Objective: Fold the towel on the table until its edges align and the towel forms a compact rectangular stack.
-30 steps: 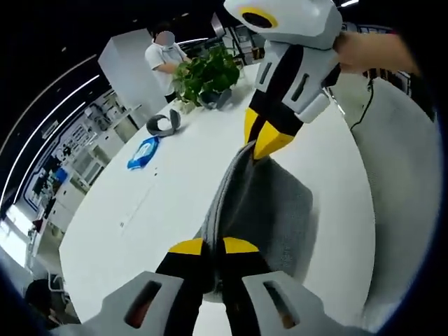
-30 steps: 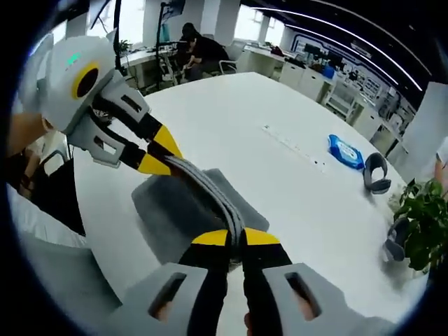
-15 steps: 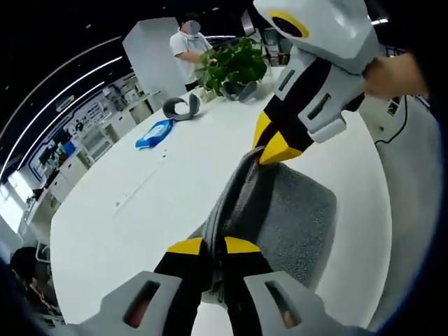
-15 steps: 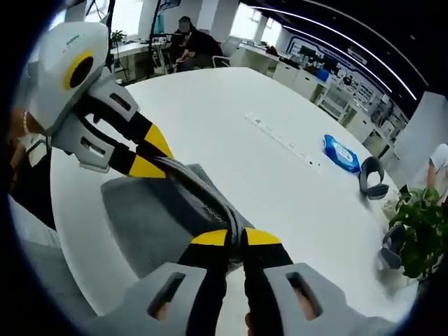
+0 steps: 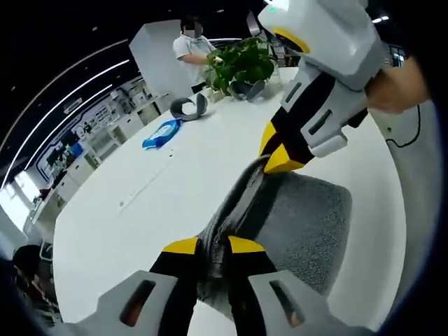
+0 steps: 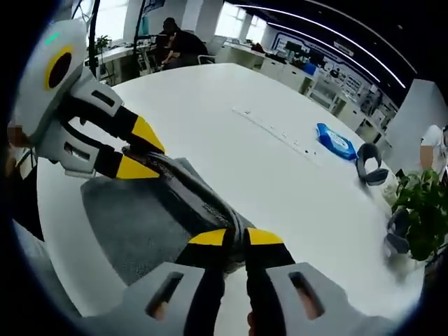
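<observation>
Left tongs [image 5: 207, 246]: pinched tight on the bunched edge of the grey towel [image 5: 308, 224], jaws rising from 6 o'clock in the left gripper view; they appear again at 9 o'clock in the right gripper view [image 6: 143, 155], clamped on the far end of the same edge.
Right tongs [image 6: 236, 238]: likewise closed on the towel's gathered edge at 6 o'clock of the right gripper view; in the left gripper view they come in from 1 o'clock [image 5: 278, 150], yellow tips biting the fabric.
Towel: its lifted edge runs as a taut ridge between the two tongs, while the rest lies spread on the white tabletop [image 5: 175, 175] toward 4 o'clock in the left gripper view.
Change: over the last second the spread layer shows wider and flatter beside the ridge, and the ridge looks longer and lower. The background has also slid, so part of this is the cameras moving.
Meaning: my reading is that the held edge is being carried across the lower layer, a fold half made. Edges are not yet laid together, and no compact stack exists.
Next need: probably lowering the ridge onto the far edge squarely, both ends level.
Surroundings: blue packet [image 5: 160, 133], grey headset-like object [image 5: 189, 106] and potted plant [image 5: 241, 64] sit well apart toward 12 o'clock; a person stands beyond them.
</observation>
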A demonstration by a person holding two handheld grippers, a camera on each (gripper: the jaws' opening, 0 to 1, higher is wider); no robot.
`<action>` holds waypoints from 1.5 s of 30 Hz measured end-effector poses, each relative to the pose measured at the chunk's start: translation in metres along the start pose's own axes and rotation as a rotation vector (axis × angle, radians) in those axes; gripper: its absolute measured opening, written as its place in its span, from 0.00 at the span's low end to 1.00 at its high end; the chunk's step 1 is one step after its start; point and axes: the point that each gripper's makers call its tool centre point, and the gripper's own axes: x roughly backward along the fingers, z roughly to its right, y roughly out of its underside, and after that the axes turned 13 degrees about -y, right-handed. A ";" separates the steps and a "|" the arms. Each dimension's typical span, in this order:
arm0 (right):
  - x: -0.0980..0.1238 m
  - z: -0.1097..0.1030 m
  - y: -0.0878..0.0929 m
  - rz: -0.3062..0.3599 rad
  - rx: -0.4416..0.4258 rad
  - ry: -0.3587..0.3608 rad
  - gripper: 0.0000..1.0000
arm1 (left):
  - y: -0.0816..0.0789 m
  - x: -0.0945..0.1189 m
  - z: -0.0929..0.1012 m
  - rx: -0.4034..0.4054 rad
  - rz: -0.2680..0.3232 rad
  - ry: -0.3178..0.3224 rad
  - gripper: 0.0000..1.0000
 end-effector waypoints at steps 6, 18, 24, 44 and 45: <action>0.012 -0.002 0.004 0.070 -0.021 0.036 0.16 | 0.003 0.008 -0.019 0.018 0.036 -0.070 0.16; 0.023 -0.033 0.042 0.043 -0.080 -0.018 0.17 | 0.046 0.036 0.004 0.132 -0.064 -0.015 0.14; 0.015 -0.039 0.047 0.020 -0.106 -0.038 0.13 | 0.055 0.038 0.021 0.107 -0.096 0.009 0.11; -0.024 -0.038 0.056 -0.173 -0.004 -0.129 0.02 | 0.072 0.020 0.034 -0.022 -0.167 0.010 0.01; -0.025 -0.036 0.056 -0.176 -0.007 -0.135 0.02 | 0.073 0.019 0.034 -0.019 -0.167 0.014 0.01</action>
